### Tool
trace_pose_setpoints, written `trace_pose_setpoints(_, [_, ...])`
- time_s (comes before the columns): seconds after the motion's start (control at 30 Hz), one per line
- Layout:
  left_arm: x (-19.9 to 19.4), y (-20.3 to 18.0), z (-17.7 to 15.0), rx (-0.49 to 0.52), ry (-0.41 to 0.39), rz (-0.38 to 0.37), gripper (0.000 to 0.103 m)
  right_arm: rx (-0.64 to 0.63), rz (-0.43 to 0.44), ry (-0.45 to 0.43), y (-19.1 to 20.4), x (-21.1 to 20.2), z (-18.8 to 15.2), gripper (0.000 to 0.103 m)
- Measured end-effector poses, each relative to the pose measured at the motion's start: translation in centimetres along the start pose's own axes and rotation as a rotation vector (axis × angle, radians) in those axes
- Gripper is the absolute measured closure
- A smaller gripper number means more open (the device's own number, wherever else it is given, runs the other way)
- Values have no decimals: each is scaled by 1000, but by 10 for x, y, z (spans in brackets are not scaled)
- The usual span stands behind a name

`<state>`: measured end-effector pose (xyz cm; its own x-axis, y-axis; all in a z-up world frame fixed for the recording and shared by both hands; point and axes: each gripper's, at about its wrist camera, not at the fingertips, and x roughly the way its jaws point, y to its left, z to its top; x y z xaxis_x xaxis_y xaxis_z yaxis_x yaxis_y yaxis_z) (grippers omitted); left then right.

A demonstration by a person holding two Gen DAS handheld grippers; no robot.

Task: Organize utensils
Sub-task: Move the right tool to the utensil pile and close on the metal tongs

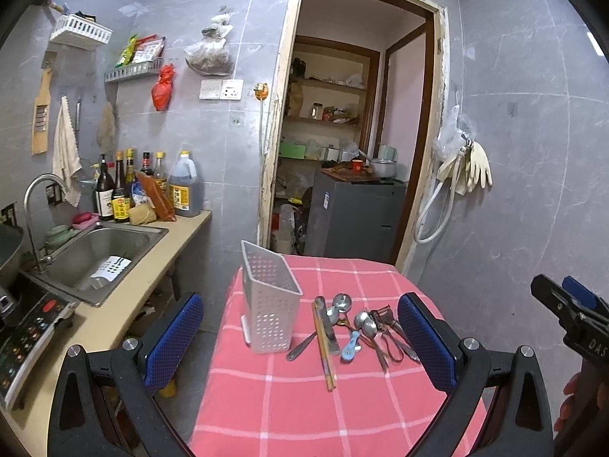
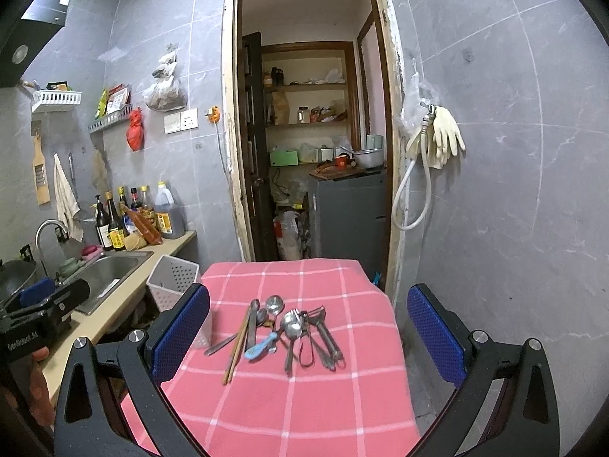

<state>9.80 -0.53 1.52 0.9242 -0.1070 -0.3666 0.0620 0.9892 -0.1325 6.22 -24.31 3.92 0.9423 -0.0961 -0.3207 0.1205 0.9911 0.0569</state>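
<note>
Crowding the middle of the pink checked cloth, the utensils lay in a loose heap: a pair of chopsticks pointing toward the lower centre of the frame, a butter knife, several steel spoons, a small blue spoon and some dark-handled pieces at the right of the pile. Just left of them in the left wrist view stood the white perforated caddy, upright, near the cloth's left edge; one utensil handle reached close to its base, though contact could not be told.

Both tools hung above the near part of the table. The left gripper had its jaws spread wide, the blue pads framing caddy and heap, holding nothing. The right gripper was likewise wide apart and empty; its left pad hid the lower part of the caddy in the right wrist view.

Left of the table ran a beige counter with a steel sink, a faucet and a row of sauce bottles. A narrow gap separated counter and cloth. Beyond the far edge a doorway opened onto shelves and a grey cabinet. Rubber gloves and a hose hung on the grey tiled wall at the right of the frame. Bare cloth lay in front of the heap.
</note>
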Motion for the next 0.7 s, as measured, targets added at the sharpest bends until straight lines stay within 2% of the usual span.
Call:
trace_pose_setpoints(0.27, [65, -33, 7, 10, 4, -14, 0, -30, 75, 28, -34, 84, 16, 1])
trace_pose_setpoints(0.47, [122, -60, 6, 25, 43, -26, 0, -72, 153, 58, -58, 150, 23, 1])
trace_pose_setpoints(0.7, [180, -80, -3, 43, 118, -33, 11, -102, 237, 125, -71, 219, 20, 1])
